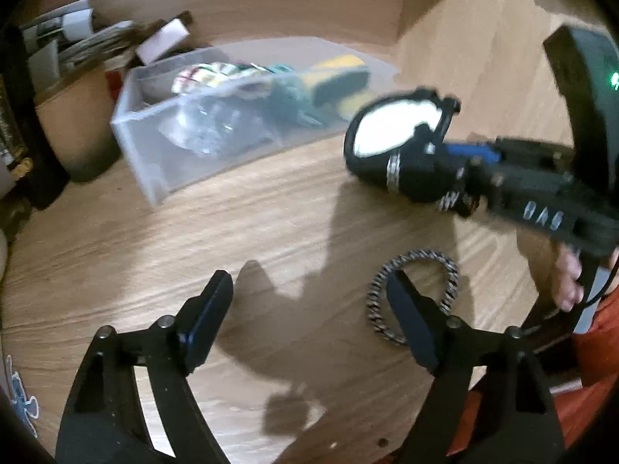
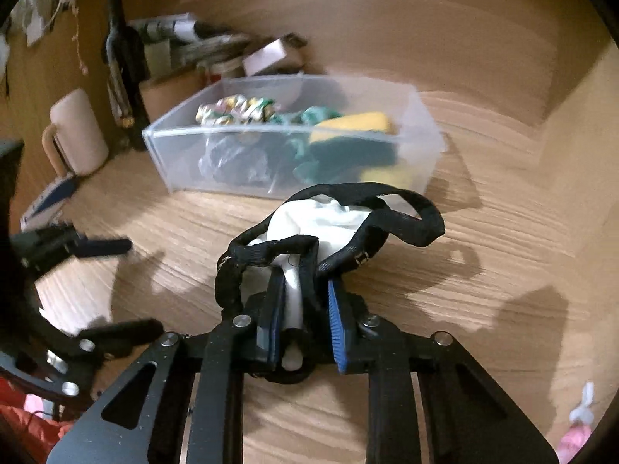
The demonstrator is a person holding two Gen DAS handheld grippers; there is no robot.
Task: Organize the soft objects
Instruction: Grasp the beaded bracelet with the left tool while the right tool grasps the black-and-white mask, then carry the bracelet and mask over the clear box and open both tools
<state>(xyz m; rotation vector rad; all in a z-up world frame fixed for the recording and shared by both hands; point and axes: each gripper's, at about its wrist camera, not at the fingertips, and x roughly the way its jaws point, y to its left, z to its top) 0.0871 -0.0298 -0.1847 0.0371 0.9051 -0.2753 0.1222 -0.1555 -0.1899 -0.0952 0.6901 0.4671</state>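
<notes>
My right gripper (image 2: 303,290) is shut on a black eye mask with a white lining (image 2: 321,220) and holds it above the wooden table, in front of the clear plastic bin (image 2: 421,116). The mask (image 1: 390,131) and right gripper (image 1: 437,154) also show in the left wrist view. The bin (image 1: 131,131) holds scrunchies (image 2: 236,110), a green cloth and yellow-green sponges (image 2: 359,123). My left gripper (image 1: 309,301) is open and empty above the table. A black-and-white patterned hair tie (image 1: 448,266) lies on the table just behind its right finger.
A pale mug (image 2: 77,131) stands left of the bin. Boxes and clutter (image 2: 193,42) sit behind it against the wooden wall. A small pink and white object (image 2: 576,425) lies at the near right. The left gripper (image 2: 100,247) shows at the left.
</notes>
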